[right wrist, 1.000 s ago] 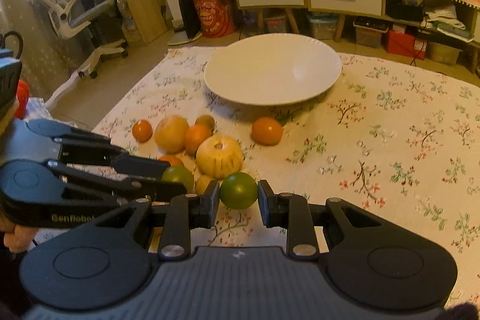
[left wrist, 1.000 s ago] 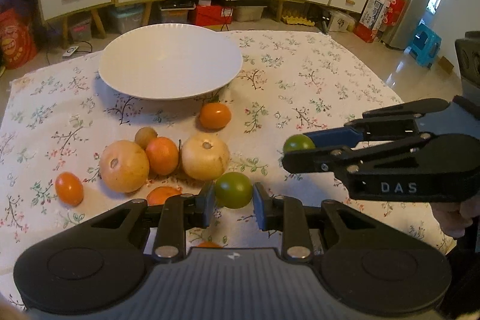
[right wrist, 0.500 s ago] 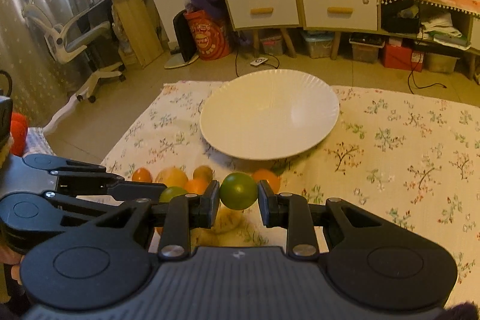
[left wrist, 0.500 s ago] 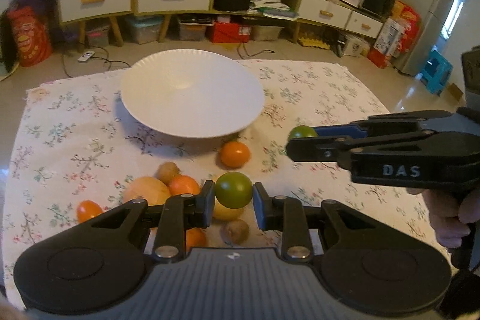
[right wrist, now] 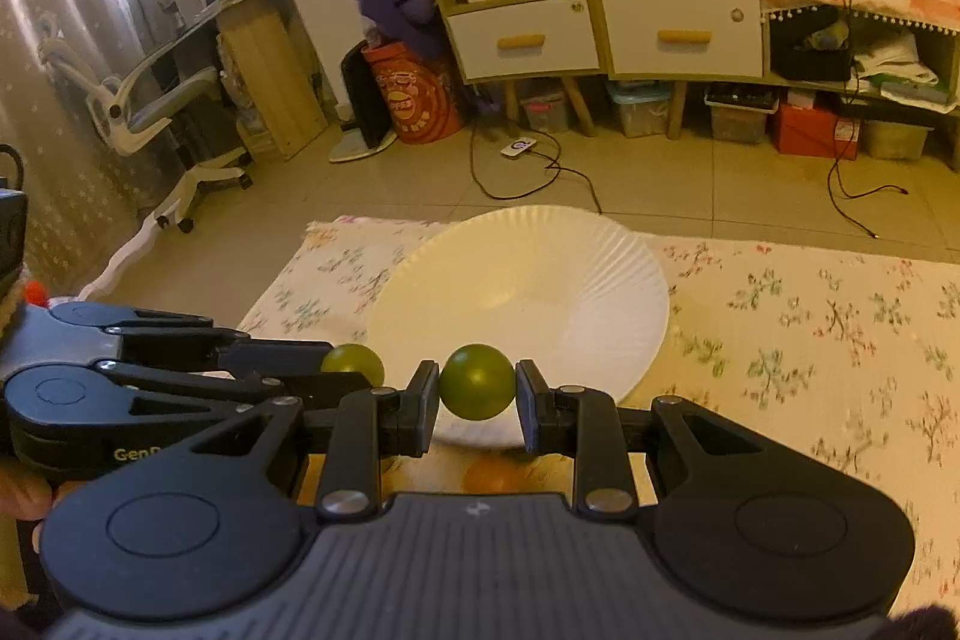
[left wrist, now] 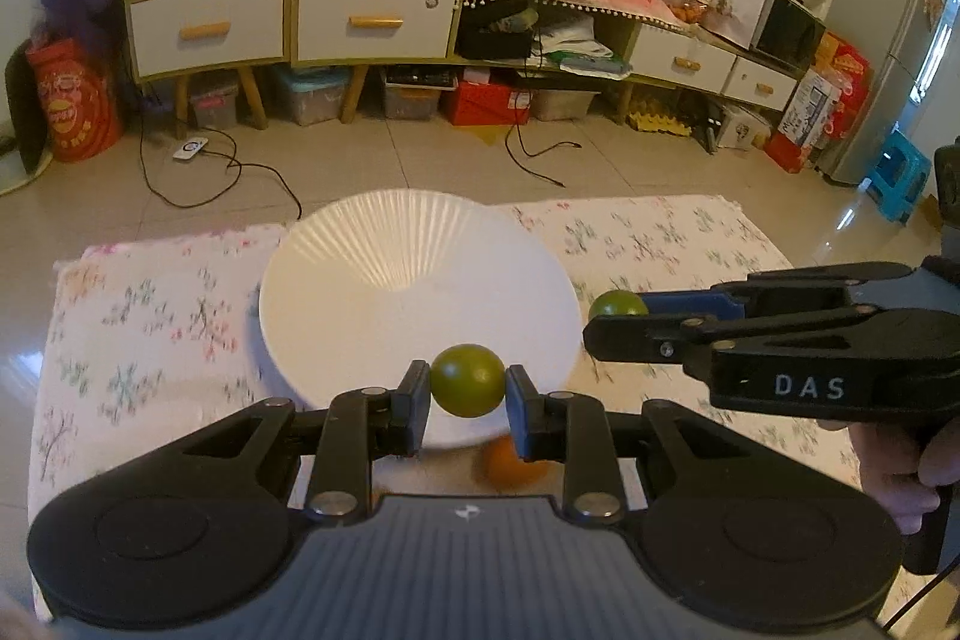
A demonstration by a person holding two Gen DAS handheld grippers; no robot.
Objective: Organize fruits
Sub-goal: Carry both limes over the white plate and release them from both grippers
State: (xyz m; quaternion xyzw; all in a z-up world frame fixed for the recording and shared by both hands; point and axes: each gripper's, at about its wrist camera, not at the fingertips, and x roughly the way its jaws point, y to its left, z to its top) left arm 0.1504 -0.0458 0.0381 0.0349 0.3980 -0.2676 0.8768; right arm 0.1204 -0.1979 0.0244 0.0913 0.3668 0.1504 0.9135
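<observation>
Holding one green fruit apiece, we have both tools raised near the white plate (left wrist: 336, 280), which serves as our landmark. Our left hand-held gripper (left wrist: 468, 391) is closed narrowly on a green fruit (left wrist: 468, 381), the fingers (left wrist: 416, 403) pressing it from either side, and that fruit sits over the near rim of the plate. Our right hand-held gripper (right wrist: 477, 394) likewise clamps a second green fruit (right wrist: 478, 382), also lined up with the plate's near edge. We judge the task to be early: the plate holds nothing that we can see, no fruit has been set in it, and these two are the first on their way. An orange fruit (left wrist: 510, 463) lies on the flowered cloth of the counter (left wrist: 150, 316) just short of the plate, partly hidden under the fingers, so at least that one is left to collect; any others nearer us are blocked by the tool bodies. The left view shows the right tool from the side, off the plate's right edge, with its fruit peeking past the fingertips and our bare hand (left wrist: 906, 466) on the handle. The right view instead shows the left tool by the plate's left side, and gives more of the counter to the right of the plate, which the left view crops.
</observation>
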